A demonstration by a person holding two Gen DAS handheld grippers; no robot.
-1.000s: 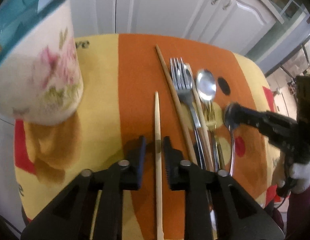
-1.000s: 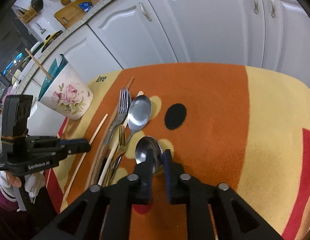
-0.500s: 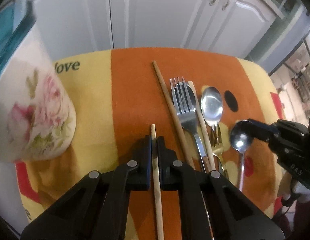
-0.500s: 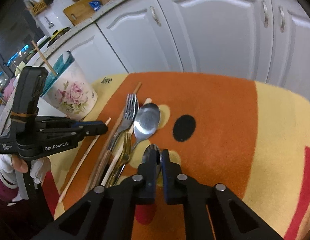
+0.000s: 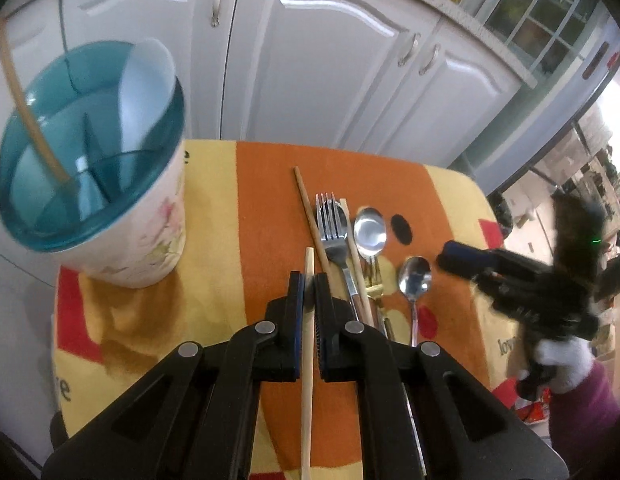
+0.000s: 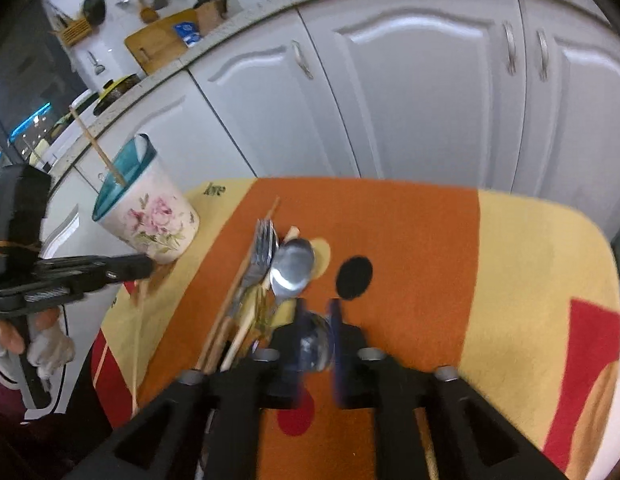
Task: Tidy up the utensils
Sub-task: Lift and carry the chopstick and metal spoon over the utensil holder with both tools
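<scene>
**A:** From the left wrist view, what has the left gripper (image 5: 305, 284) got?

**B:** A pale wooden chopstick (image 5: 307, 344). The jaws are pinched tight on it near its far end, and the rest of the stick runs back under the camera. I'd say it is gripped high so the long tail can swing into the utensil holder (image 5: 121, 216).

**A:** Where is that holder?

**B:** Up and to the left, on the yellow stripe of the cloth (image 5: 213, 208), near the table's left edge. It is floral outside and teal inside with dividers, and one chopstick (image 5: 25, 108) already leans in a compartment. The path across to it looks open, though the rim stands high.

**A:** And the remaining cutlery?

**B:** Bunched just right of the gripper on the orange stripe: a darker chopstick (image 5: 310, 212), a fork (image 5: 334, 228), a large spoon (image 5: 370, 232), something gold beneath, and a small spoon (image 5: 414, 280) apart to the right.

**A:** Now the right wrist view?

**B:** Blurred. The right gripper (image 6: 316, 320) has its jaws opening, with the small spoon's bowl (image 6: 316, 344) between them; the pads don't seem to press it. The pile lies close on its left, so a grab there is cramped. To the right the cloth is bare out to the rounded table edge (image 6: 602, 240). The left gripper (image 6: 125, 268) hangs beside the holder (image 6: 149, 220).
</scene>
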